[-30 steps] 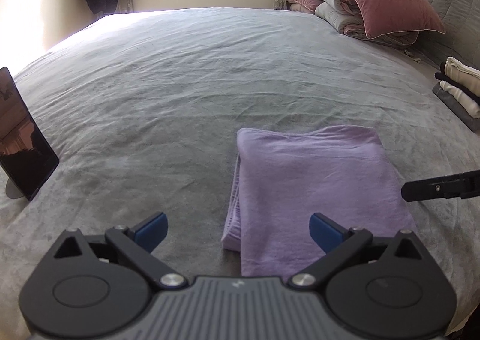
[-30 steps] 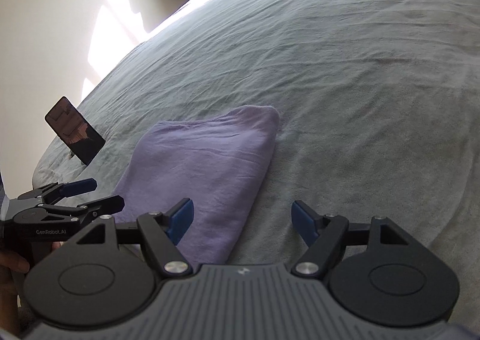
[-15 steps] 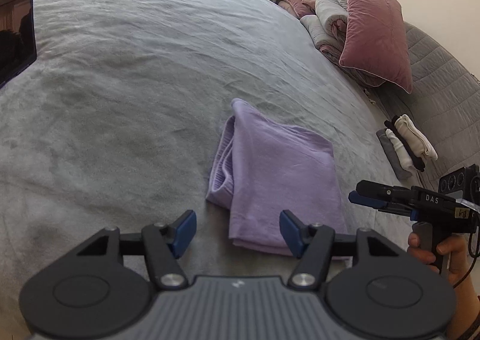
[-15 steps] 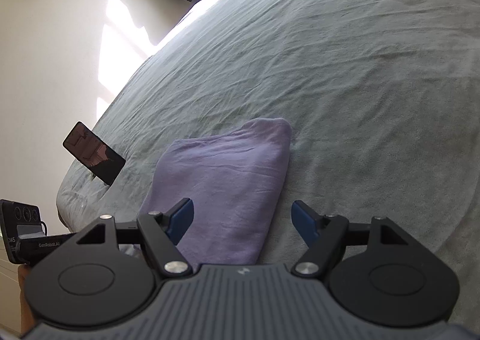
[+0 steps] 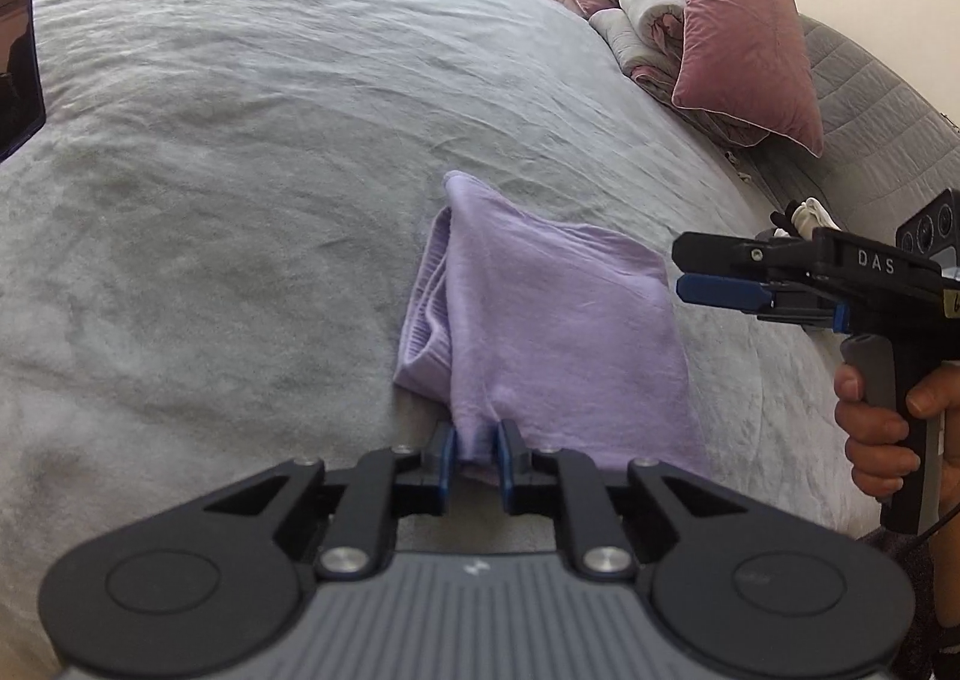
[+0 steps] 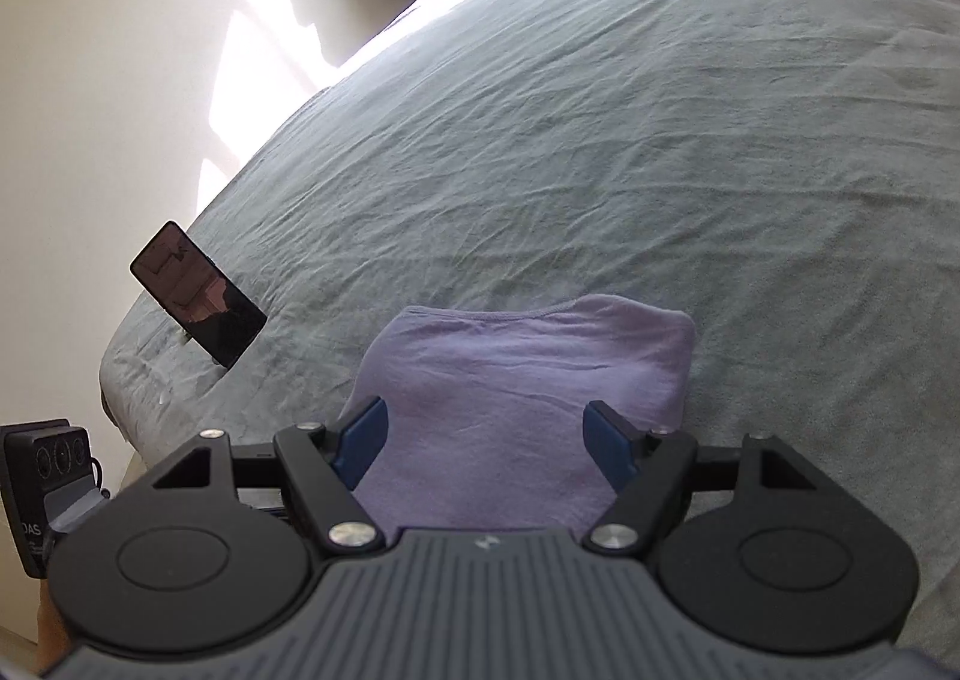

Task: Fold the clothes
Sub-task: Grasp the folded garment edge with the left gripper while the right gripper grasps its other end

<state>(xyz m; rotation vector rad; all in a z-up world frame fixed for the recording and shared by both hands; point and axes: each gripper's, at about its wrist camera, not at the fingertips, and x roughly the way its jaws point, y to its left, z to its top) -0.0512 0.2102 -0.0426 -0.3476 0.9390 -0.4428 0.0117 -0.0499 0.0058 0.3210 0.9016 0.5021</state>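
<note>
We have the purple garment (image 5: 558, 332) lying folded into a rough rectangle on the grey bed (image 5: 240, 170), near its front edge, with the stacked open layers showing along one side. That flat, clear spread of bedding gives us room to turn another fold without dragging the cloth over anything.

Our left gripper (image 5: 474, 452) is down at the near corner of the garment, and its jaws are closing with that corner between them; the cloth bunches up where the blue pads meet it, so we judge the pinch has already taken hold. We take the corner because it lets us lift all the layers at once instead of peeling off only the top one.

Our right gripper (image 6: 486, 440) hangs over the other end of the garment with its jaws wide apart and nothing in them. In the left wrist view it sits off past the far side of the cloth, held in a hand (image 5: 876, 428). We keep it spread and just above the fabric, probably so it can drop on the matching corner and both ends rise together.

A phone (image 6: 198, 302) stands propped near the bed's edge, well apart from the garment, and pillows (image 5: 738, 20) are piled at the head of the bed, out of our way.
</note>
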